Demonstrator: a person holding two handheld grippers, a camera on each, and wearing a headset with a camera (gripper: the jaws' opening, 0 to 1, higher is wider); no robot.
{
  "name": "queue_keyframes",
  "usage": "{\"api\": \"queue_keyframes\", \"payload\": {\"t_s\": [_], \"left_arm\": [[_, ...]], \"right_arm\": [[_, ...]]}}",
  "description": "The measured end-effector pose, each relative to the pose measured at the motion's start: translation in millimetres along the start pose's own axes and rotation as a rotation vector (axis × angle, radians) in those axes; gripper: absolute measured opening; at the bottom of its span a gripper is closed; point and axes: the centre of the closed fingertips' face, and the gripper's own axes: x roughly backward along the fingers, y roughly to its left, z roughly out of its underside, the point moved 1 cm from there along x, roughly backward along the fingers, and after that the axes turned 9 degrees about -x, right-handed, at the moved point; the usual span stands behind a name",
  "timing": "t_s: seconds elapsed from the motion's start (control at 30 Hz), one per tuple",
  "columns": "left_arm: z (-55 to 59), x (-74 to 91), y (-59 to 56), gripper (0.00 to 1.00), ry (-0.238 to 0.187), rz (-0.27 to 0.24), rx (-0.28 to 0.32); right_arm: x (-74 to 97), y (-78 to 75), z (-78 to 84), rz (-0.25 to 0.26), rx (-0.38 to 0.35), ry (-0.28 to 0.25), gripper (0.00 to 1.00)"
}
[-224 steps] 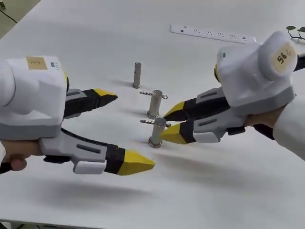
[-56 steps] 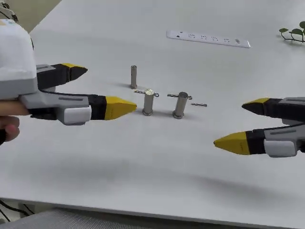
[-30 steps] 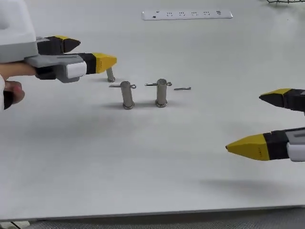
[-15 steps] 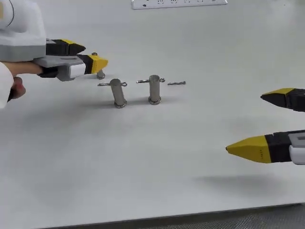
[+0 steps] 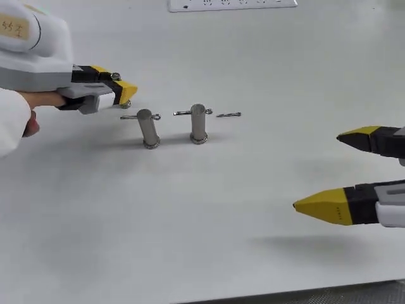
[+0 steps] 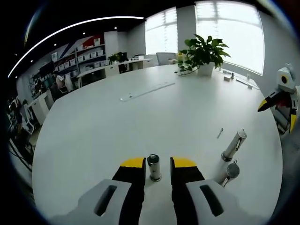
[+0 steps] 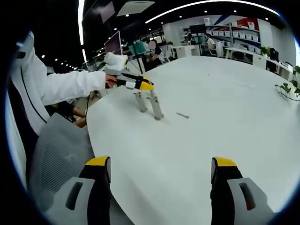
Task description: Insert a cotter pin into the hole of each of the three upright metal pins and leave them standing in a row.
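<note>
Three upright metal pins stand on the white table. Two of them, a pin [image 5: 150,130] and a pin [image 5: 199,125], each carry a cotter pin through the top hole. The third, a bare pin [image 6: 153,167], stands between the jaws of my left gripper [image 6: 158,163], which is open with a small gap on either side. In the head view the left gripper [image 5: 115,81] is at the upper left. A loose cotter pin [image 5: 228,114] lies just right of the row. My right gripper [image 5: 329,171] hangs wide open at the right, away from the pins, with nothing in it.
A white power strip [image 5: 232,4] lies at the table's far side. A potted plant [image 6: 204,54] stands farther back. The table's near edge [image 5: 304,292] runs along the bottom of the head view. A grey chair [image 7: 56,159] sits beside the table.
My left gripper has come down over the bare pin and its jaws have narrowed around it. The right gripper has stayed open at the right. The head camera has shifted.
</note>
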Motion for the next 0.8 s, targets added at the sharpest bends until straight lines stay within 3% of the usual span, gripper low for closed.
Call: {"api": "queue_keyframes", "payload": {"t_s": [0.07,0.3,0.37,0.43,0.73,0.8], "left_arm": [[1.8,-0.2,5.7,0.17,0.008,-0.030,0.002],[4.0,-2.1,8.4,0.07,0.018,-0.037,-0.012],[3.8,-2.5,7.7,0.07,0.016,-0.028,-0.011],[3.7,-2.0,3.8,0.06,0.013,0.014,0.018],[8.2,-0.1,13.9,0.05,0.047,-0.057,0.010],[6.3,4.0,15.6,0.05,0.035,-0.060,0.042]], "right_arm": [[0.5,1.1,-0.8,-0.002,0.005,-0.002,0.85],[-0.4,2.1,-2.5,-0.011,0.014,-0.006,0.84],[-0.8,2.6,-2.4,-0.012,0.016,-0.005,0.83],[-0.8,2.9,-2.1,-0.015,0.018,-0.005,0.83],[-0.7,4.8,-1.9,-0.018,0.026,-0.007,0.83],[0.0,5.3,-2.6,-0.017,0.029,-0.009,0.82]]}}
